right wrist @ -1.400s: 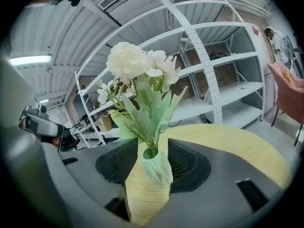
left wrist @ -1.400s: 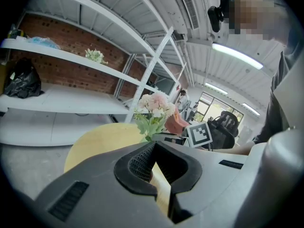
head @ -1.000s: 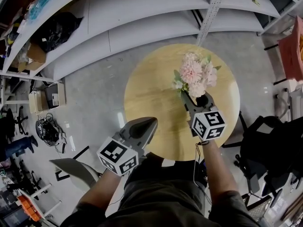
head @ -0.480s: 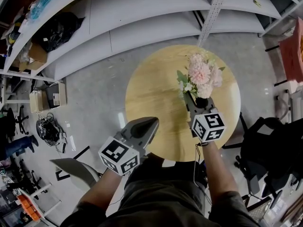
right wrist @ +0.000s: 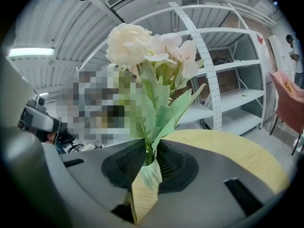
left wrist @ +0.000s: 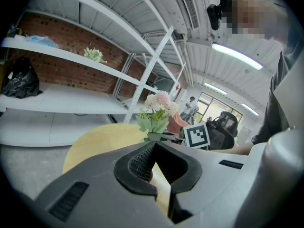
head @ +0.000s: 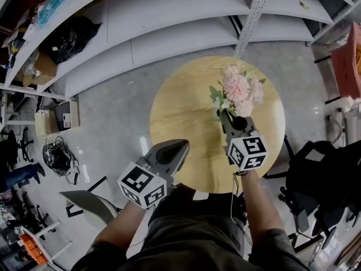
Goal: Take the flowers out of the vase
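A bunch of pale pink and white flowers with green leaves stands upright on the round wooden table, right of its middle. My right gripper is at the base of the bunch. In the right gripper view its jaws are closing, with the green stems and a leaf pinched between the black pads while the blooms rise above. The vase is hidden under the flowers and the gripper. My left gripper hovers over the table's near left edge, shut and holding nothing. The left gripper view shows the flowers beyond it.
White metal shelving curves round the far side of the table. A black office chair stands to the right and a grey chair base to the near left. Boxes and cables lie on the floor at left.
The right gripper's jaws have narrowed round the flower stems, closing the dark gap seen between them before. The left gripper has stayed where it was.
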Tool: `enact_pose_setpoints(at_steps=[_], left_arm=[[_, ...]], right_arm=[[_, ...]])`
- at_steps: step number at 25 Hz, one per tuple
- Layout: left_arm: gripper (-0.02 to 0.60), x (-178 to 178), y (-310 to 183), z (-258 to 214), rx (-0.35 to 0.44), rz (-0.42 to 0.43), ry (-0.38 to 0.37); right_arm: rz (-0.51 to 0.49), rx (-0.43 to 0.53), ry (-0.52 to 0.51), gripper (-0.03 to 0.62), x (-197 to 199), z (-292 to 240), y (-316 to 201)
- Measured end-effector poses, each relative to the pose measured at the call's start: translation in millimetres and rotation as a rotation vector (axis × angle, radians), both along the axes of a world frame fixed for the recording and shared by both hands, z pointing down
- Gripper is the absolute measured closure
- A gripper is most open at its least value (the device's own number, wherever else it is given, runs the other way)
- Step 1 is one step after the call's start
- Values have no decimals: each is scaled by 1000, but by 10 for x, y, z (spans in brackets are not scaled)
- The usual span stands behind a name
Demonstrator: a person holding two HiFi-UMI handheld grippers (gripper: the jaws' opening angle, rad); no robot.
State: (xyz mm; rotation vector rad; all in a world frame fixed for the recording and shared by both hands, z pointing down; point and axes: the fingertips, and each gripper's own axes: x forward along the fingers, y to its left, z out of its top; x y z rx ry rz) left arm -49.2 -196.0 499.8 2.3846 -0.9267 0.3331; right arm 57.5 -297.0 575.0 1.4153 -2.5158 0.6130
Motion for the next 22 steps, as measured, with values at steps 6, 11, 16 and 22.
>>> enact_pose_setpoints(at_steps=[6, 11, 16, 22], left_arm=[[572, -28, -12, -55, 9, 1, 6], [572, 1, -24, -164, 31, 5, 17], [572, 32, -28, -290, 50, 8, 27], [572, 25, -59, -453, 78, -3, 43]], right_arm=[[19, 4, -10, 528, 27, -81, 3], [23, 28, -12, 530, 44, -254, 14], [25, 58, -12, 530, 59, -466, 0], [28, 98, -14, 533, 96, -768, -37]])
